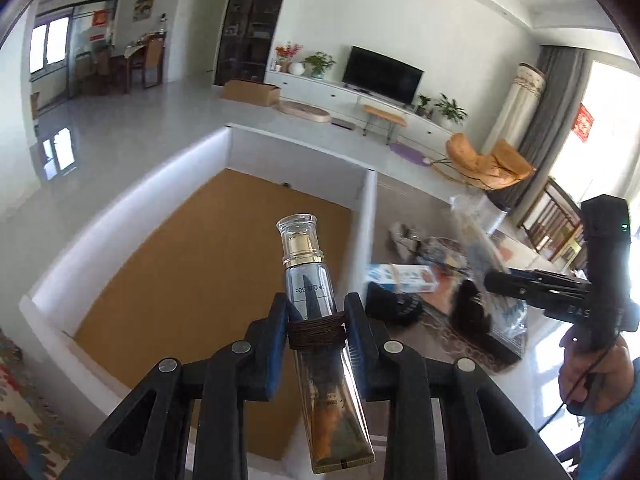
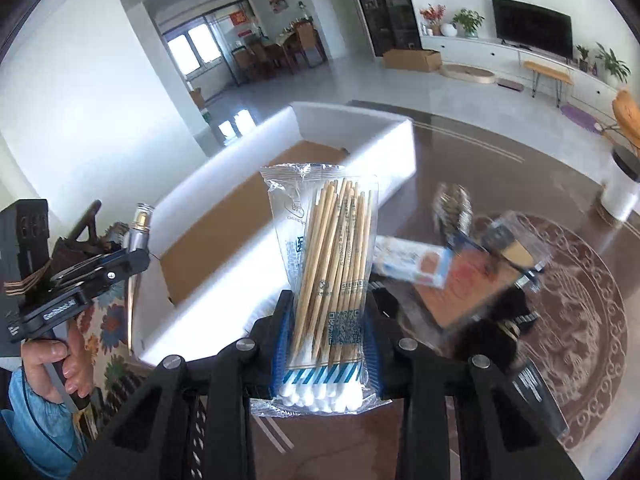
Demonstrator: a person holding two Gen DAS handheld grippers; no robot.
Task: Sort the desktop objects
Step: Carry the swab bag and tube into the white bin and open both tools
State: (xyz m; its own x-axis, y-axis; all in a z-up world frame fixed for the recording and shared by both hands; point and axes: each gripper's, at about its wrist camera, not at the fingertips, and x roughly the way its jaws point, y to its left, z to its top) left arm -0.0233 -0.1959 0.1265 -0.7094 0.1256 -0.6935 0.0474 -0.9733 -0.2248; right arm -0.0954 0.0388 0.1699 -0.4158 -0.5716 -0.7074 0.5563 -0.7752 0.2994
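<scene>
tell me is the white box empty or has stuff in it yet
Empty as far as shown: the white box shows only bare brown floor; the cosmetic tube is clamped in the left tongs above it.

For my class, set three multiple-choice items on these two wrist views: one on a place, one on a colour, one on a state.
1. Where is the white box relative to the clutter of packets on the table?
A. left of it
B. right of it
C. on top of it

2. What colour is the collar under the clear cap of the cosmetic tube?
A. red
B. gold
C. green

3. What is the right gripper doing?
A. standing open, empty
B. clamped on a pack of cotton swabs
C. clamped on a cup

Key: 1 A, the clutter lies to its right in both views. 2 B, gold band shows. 3 B, pads press the pack's sides.
</scene>
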